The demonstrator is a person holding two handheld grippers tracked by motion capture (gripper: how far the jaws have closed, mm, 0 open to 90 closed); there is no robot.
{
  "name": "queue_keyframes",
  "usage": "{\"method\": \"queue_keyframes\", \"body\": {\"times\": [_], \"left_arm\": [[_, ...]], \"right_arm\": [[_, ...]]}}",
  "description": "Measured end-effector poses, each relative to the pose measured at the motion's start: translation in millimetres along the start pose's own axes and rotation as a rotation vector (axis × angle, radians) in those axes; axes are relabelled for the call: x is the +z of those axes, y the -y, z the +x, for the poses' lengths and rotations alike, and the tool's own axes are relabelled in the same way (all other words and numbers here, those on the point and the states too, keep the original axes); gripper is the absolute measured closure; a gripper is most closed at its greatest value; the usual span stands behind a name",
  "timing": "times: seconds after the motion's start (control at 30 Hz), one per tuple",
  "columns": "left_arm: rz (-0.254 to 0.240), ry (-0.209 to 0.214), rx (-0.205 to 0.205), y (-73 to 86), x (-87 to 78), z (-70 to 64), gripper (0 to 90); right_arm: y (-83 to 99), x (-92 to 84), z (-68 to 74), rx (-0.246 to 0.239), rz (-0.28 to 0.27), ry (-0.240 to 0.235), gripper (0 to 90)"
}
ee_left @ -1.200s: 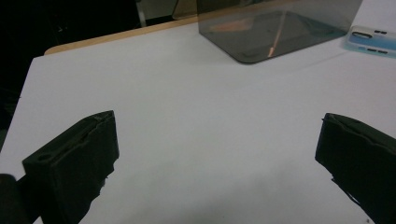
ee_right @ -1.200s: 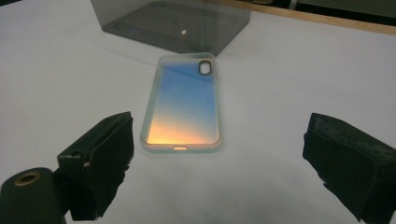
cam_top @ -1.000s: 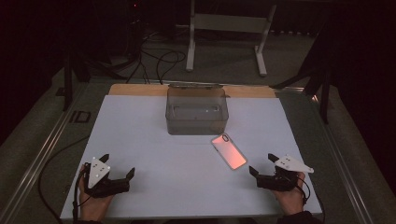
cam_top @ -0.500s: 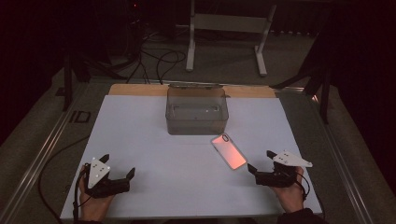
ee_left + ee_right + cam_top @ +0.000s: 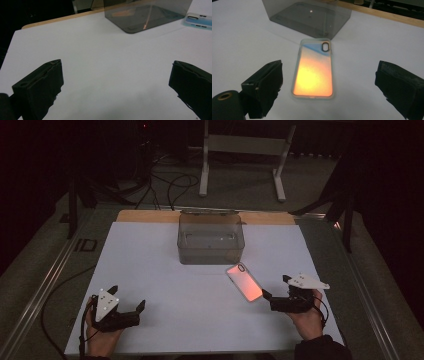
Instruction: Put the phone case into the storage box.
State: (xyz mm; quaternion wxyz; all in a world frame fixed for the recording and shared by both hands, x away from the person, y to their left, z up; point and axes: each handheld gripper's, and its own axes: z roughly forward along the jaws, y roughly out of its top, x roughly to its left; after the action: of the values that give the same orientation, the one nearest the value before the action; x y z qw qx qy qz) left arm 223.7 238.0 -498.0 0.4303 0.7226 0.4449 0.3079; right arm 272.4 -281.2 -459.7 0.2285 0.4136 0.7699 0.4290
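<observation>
Lining up the wide-open right claw [image 5: 329, 82] just behind the phone case [image 5: 314, 75] lying flat on the table [image 5: 150, 270] near the clear box [image 5: 211, 240], nothing grabbed yet.

The high view looks forward and down over the whole white table [image 5: 150, 270] from the person's side. Each gripper view sits low, close to the tabletop, looking out between its own 2 jaws. All 3 views share the phone case [image 5: 244, 281] and the smoky box [image 5: 211, 239].
</observation>
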Motion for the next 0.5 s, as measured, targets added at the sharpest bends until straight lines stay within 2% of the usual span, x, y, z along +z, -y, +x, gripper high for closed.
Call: {"method": "queue_keyframes", "body": {"times": [0.5], "left_arm": [[0.003, 0.001, 0.009, -0.2, 0.4, -1.0, 0.3]], "right_arm": [[-16.7, 12.1, -0.7, 0.004, 0.028, 0.011, 7.8]]}}
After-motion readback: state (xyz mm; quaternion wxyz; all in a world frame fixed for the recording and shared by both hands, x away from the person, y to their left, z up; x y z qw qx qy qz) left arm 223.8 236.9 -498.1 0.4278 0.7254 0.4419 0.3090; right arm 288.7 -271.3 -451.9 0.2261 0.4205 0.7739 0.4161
